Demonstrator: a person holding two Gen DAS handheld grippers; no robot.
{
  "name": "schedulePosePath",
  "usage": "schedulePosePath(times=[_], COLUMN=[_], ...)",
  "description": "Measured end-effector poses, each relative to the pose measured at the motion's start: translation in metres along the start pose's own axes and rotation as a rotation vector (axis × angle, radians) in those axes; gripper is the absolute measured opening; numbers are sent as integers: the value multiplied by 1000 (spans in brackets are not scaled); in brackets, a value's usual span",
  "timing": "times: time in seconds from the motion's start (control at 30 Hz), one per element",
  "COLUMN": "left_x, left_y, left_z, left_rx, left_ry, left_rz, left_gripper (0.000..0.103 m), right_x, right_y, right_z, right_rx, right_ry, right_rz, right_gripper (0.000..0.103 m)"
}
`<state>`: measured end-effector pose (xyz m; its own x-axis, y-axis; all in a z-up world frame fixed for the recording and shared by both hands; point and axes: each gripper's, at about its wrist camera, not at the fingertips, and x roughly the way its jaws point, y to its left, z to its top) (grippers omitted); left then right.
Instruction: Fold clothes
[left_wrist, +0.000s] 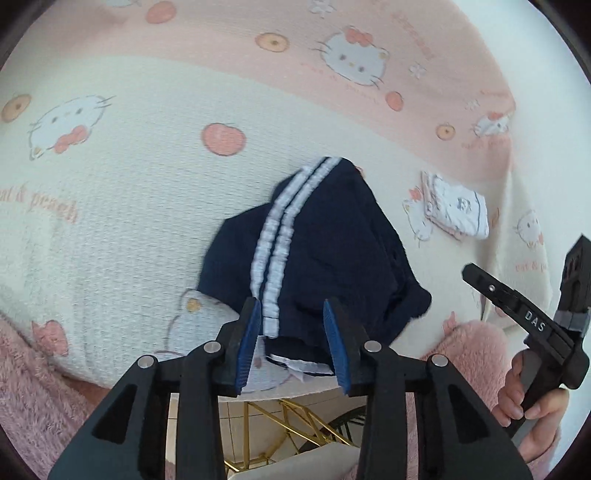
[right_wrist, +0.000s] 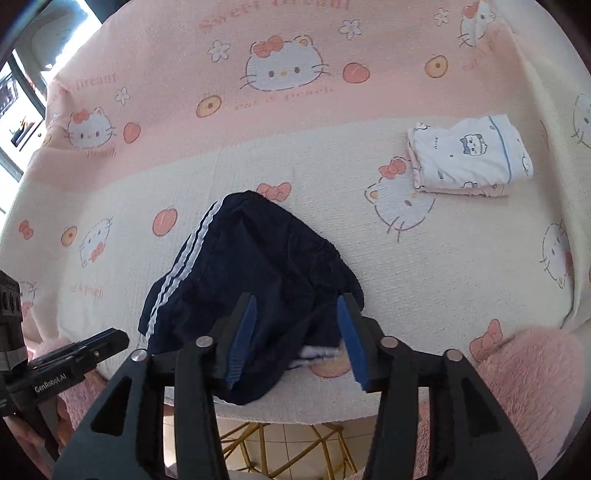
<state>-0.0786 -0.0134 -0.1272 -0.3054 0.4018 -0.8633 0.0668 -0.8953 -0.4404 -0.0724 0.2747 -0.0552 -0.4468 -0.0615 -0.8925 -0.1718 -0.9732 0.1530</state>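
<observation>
A crumpled pair of navy shorts (left_wrist: 332, 251) (right_wrist: 255, 258) with two white side stripes lies on the cat-print blanket near its front edge. My left gripper (left_wrist: 291, 310) is open, its blue pads (left_wrist: 247, 343) standing on either side of the shorts' near hem by the stripes. My right gripper (right_wrist: 296, 301) is also open, straddling the near right part of the shorts. Whether the pads touch the cloth is unclear. A hand (left_wrist: 524, 402) holds the right gripper's handle at the edge of the left wrist view.
A folded white garment (left_wrist: 458, 210) (right_wrist: 472, 158) on a pink one rests at the back right. The cream and pink blanket (left_wrist: 129, 184) (right_wrist: 443, 258) covers the surface. Pink fluffy fabric (right_wrist: 524, 369) lines the front edge. Gold-coloured legs (right_wrist: 258, 439) and tiled floor show below.
</observation>
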Motion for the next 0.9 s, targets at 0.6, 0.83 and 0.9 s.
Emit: schedulePosePath(times=[0.6,0.83,0.9], left_x=[53,69,73], left_y=[16,-13,-26], left_z=[-34,-32,-26], left_rx=[57,153,179], left_ry=[151,166,159], left_rz=[73,20,-8], left_gripper=[41,42,43], right_x=[88,31,27], right_y=[82,7,-4], right_z=[-42,-4,-3], right_rx=[-322,-109,-77], right_ry=[165,-9,17], right_rz=[59,-34,-20], right_gripper=[5,6,9])
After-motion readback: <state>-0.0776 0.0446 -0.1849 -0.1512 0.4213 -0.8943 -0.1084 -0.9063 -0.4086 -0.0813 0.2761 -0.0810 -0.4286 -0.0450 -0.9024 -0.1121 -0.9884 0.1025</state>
